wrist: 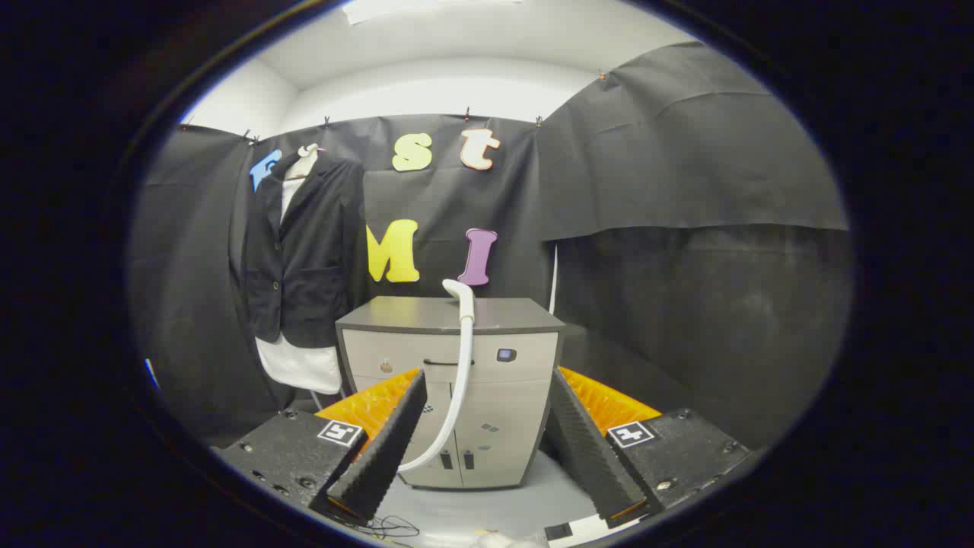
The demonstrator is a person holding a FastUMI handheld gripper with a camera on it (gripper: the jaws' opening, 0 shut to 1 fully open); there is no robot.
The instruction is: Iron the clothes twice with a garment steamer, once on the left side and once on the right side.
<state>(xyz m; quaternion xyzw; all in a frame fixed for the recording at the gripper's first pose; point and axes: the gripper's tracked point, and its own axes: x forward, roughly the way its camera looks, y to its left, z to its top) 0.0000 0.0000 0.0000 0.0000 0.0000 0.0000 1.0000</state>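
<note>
Fingers (479,449) spread open, empty; steamer (461,358) on the cabinet (502,396) at twelve o'clock, jacket (304,243) at ten.

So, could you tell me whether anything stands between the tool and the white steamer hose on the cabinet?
Nothing visible does. The open tool faces the white steamer hose, which hangs down the front of the grey cabinet, ahead between the fingers. The black jacket on the hanger is beyond, off to the left.
</note>
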